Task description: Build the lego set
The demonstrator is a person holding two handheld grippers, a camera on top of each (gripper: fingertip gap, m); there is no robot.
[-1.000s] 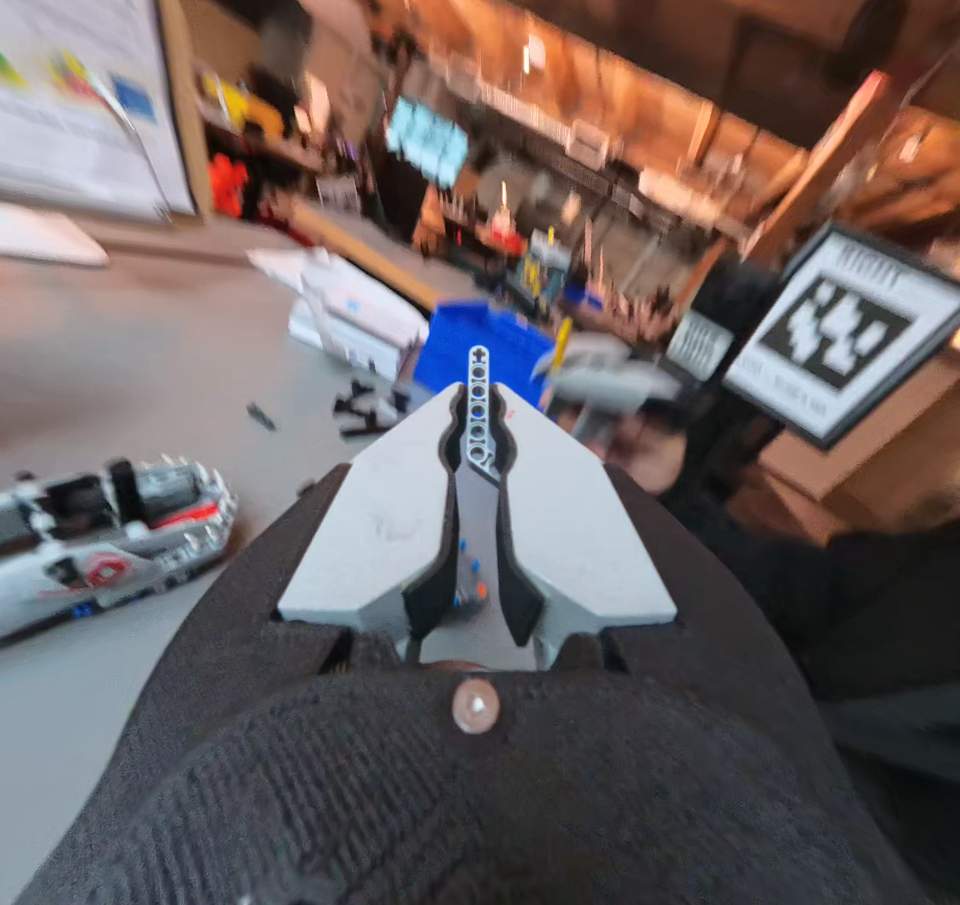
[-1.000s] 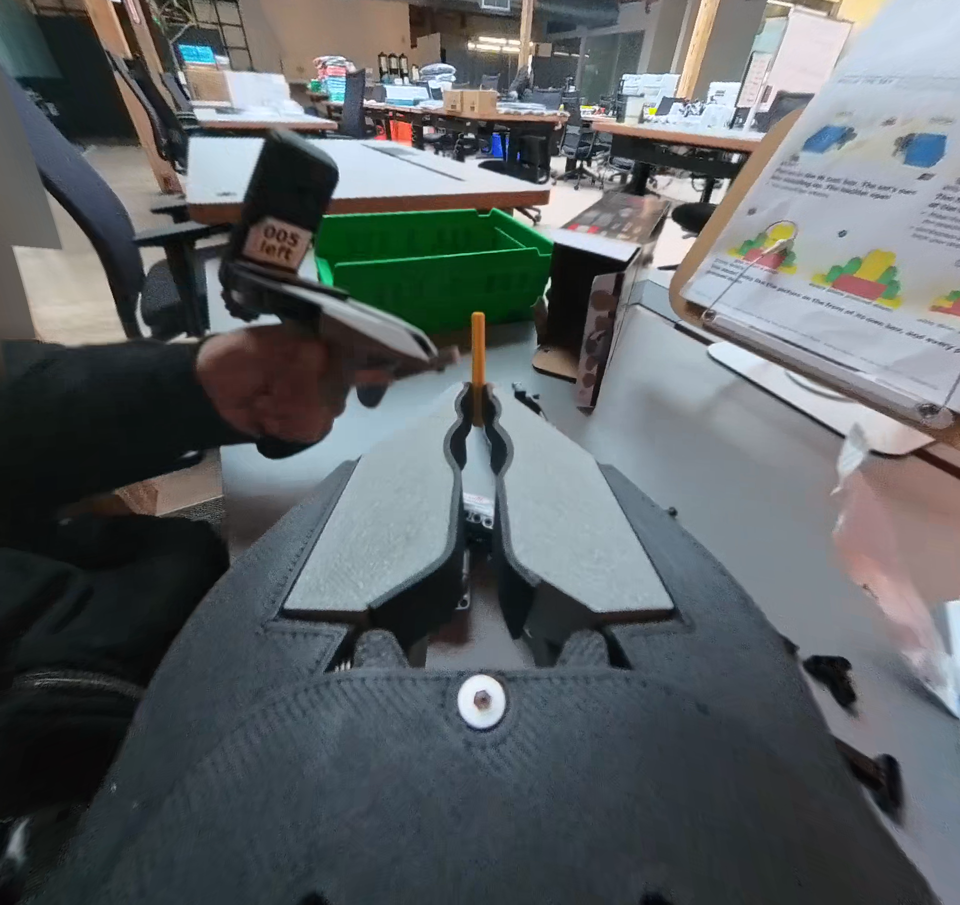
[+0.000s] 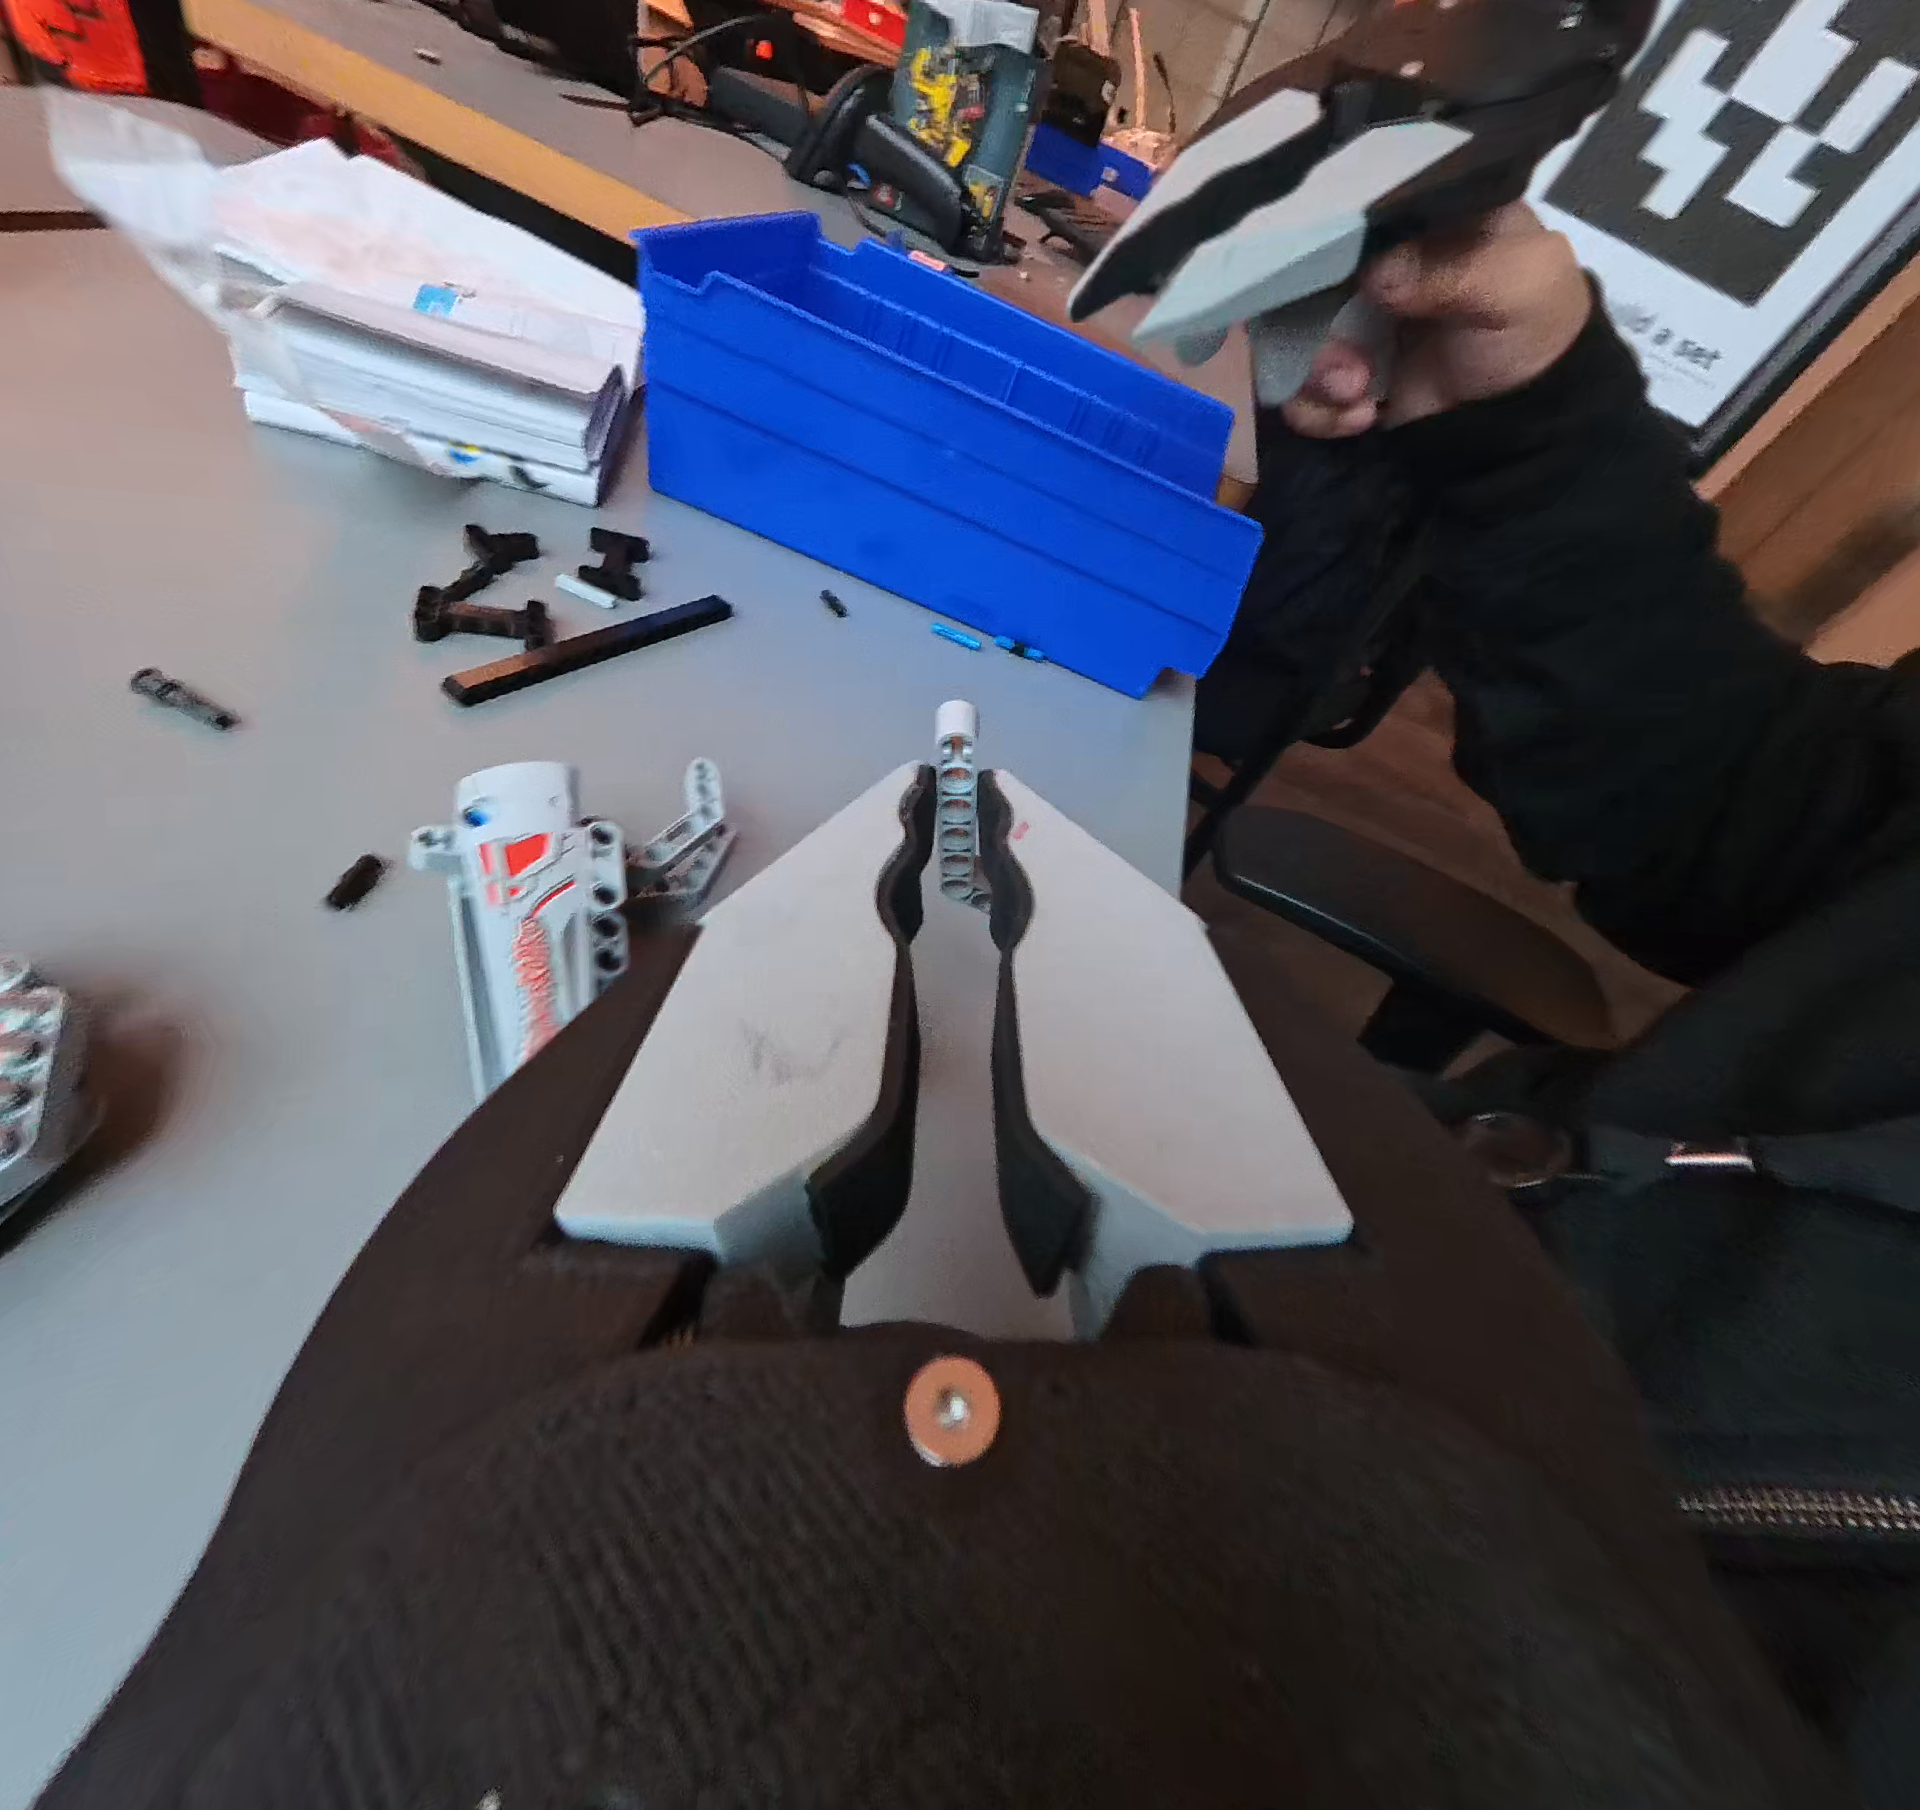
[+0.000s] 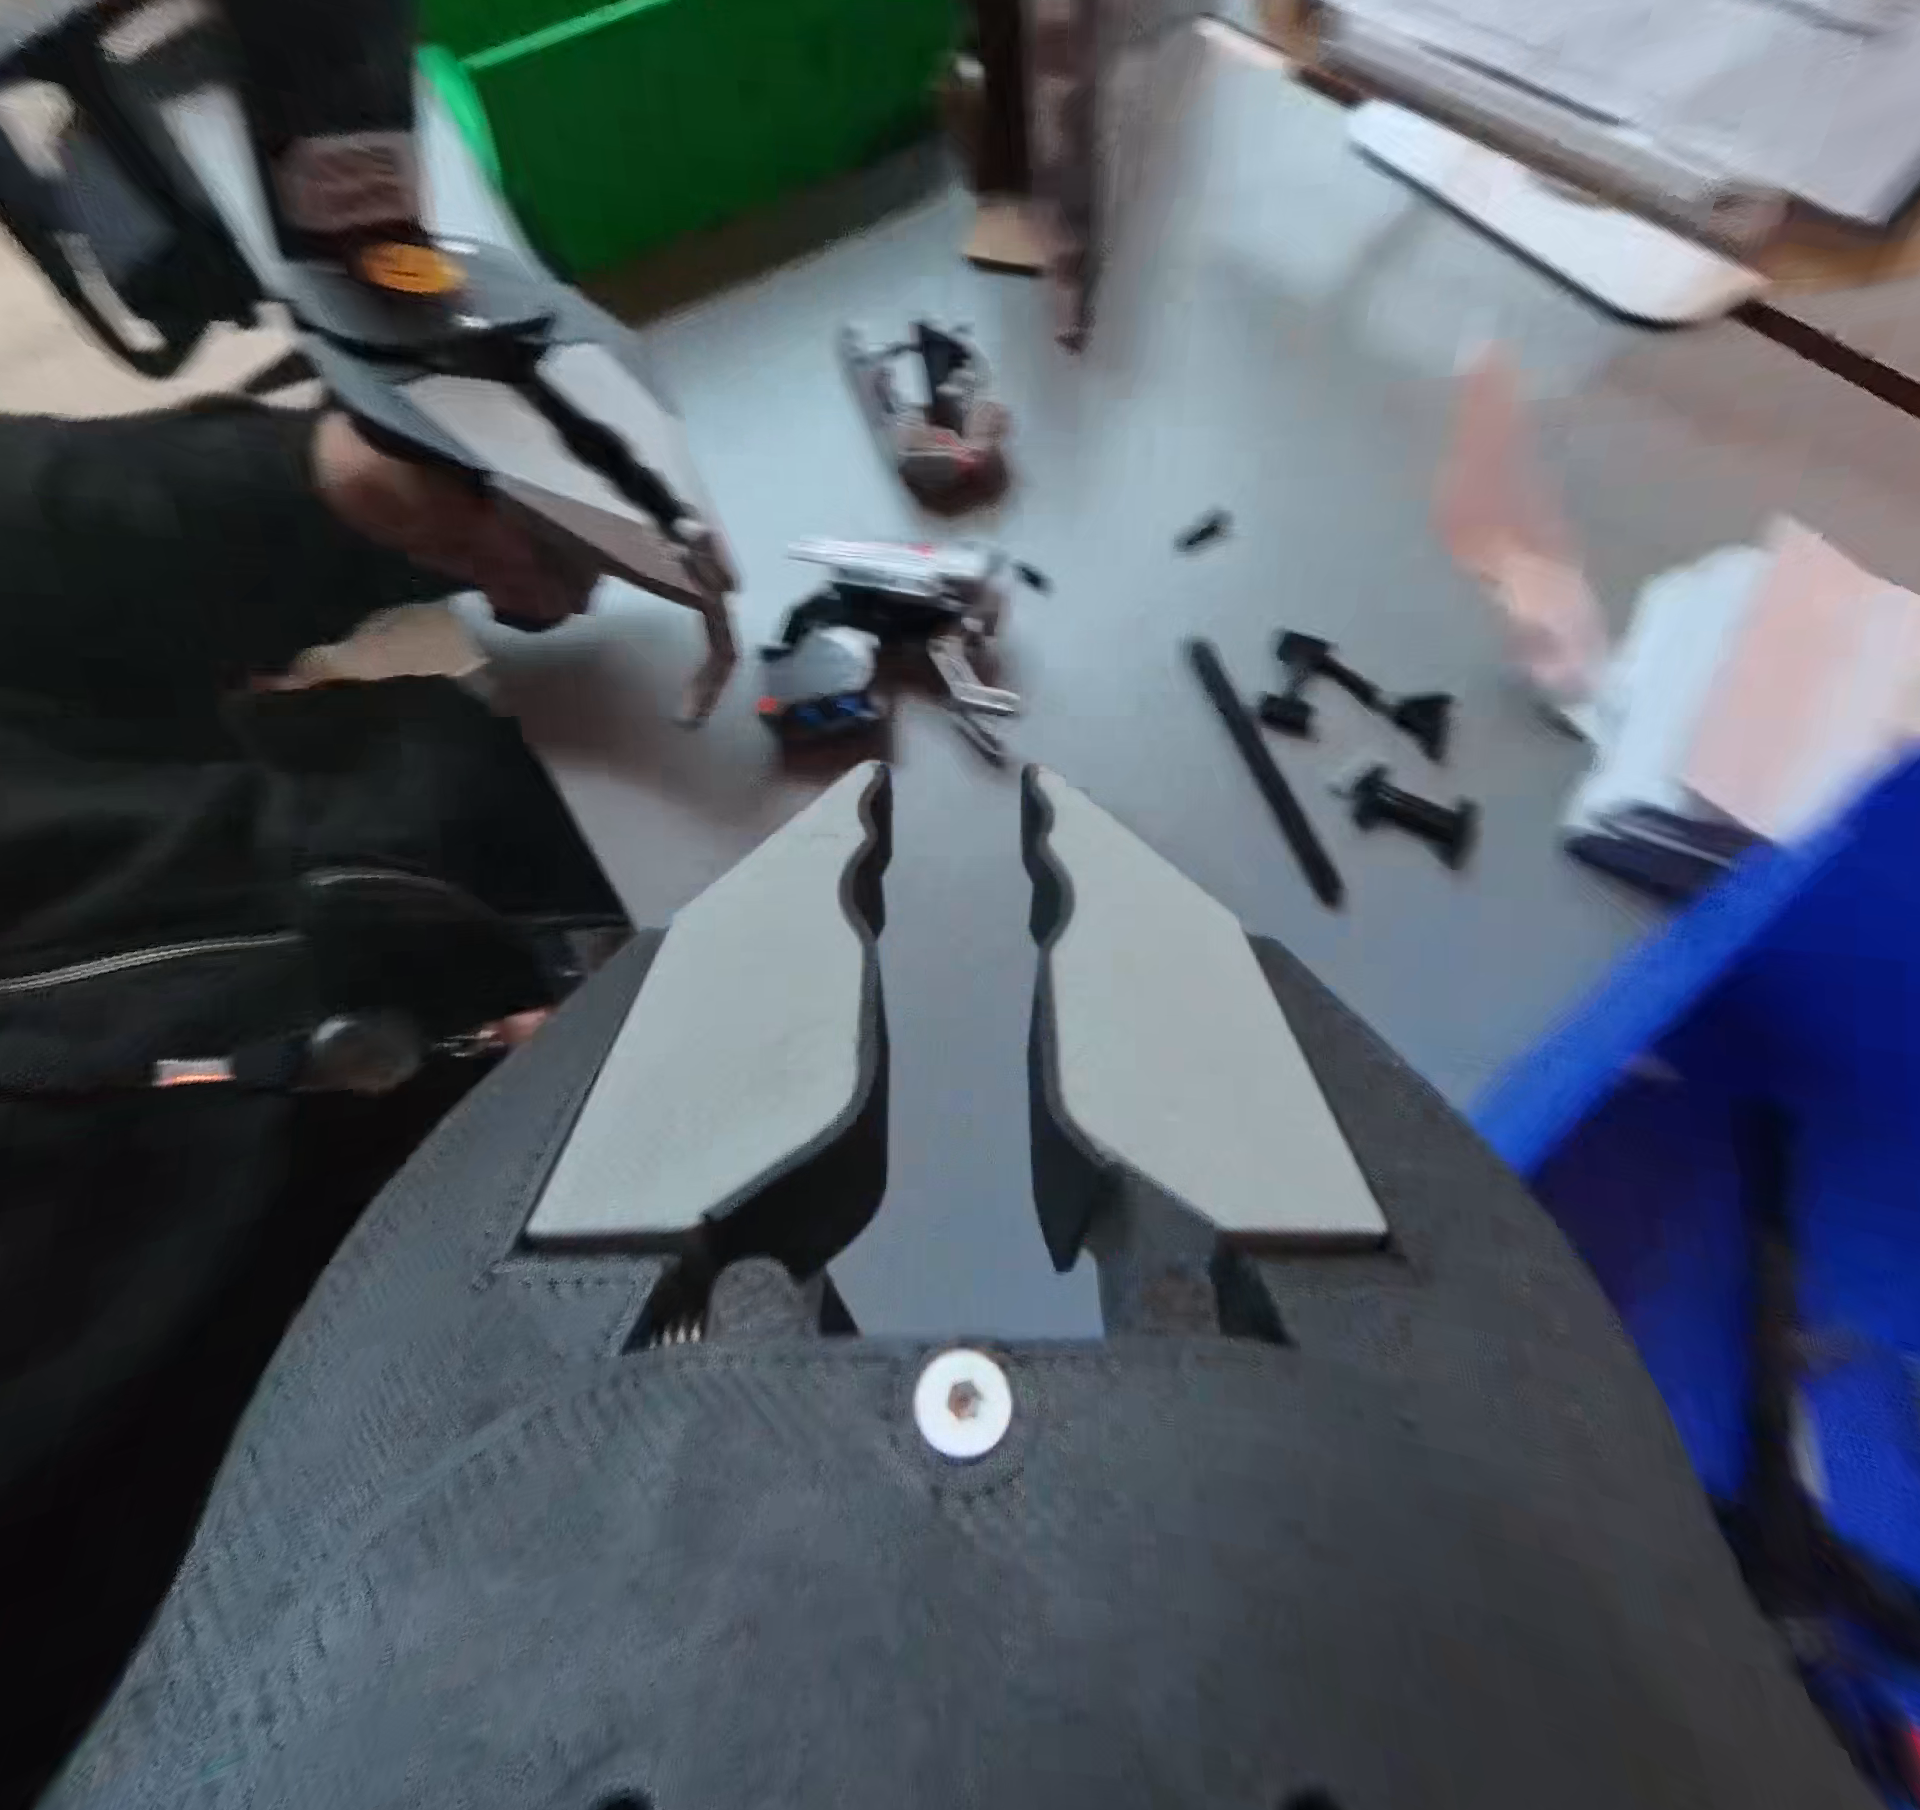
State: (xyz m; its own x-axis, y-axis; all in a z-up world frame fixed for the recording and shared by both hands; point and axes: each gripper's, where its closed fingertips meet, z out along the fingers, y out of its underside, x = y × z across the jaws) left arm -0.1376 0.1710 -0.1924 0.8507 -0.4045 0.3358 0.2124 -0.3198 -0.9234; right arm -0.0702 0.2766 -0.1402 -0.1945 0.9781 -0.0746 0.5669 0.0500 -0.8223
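My left gripper (image 3: 954, 786) is shut on a grey holed lego beam (image 3: 956, 830) with a white round piece (image 3: 956, 721) at its tip, held above the table's near edge. A grey and white lego sub-assembly (image 3: 530, 893) with red markings lies just to its left. My right gripper (image 4: 956, 789) is open and empty, high over the table. It also shows in the left wrist view (image 3: 1174, 295) at the upper right. The right wrist view shows the left gripper (image 4: 665, 534) with the beam (image 4: 712, 664) pointing down beside the sub-assembly (image 4: 878, 617).
A blue bin (image 3: 935, 441) stands at the table's edge, with small blue pins (image 3: 977, 640) in front. A long black beam (image 3: 587, 654), black connectors (image 3: 488, 597) and loose black pins (image 3: 353, 882) lie about. There is also a paper stack (image 3: 416, 358), a green bin (image 4: 675, 77) and a lego car (image 4: 925, 410).
My right gripper held an orange rod; now its jaws are open and empty. The left gripper's beam now carries a white piece at its tip. Both views have tilted down toward the table.
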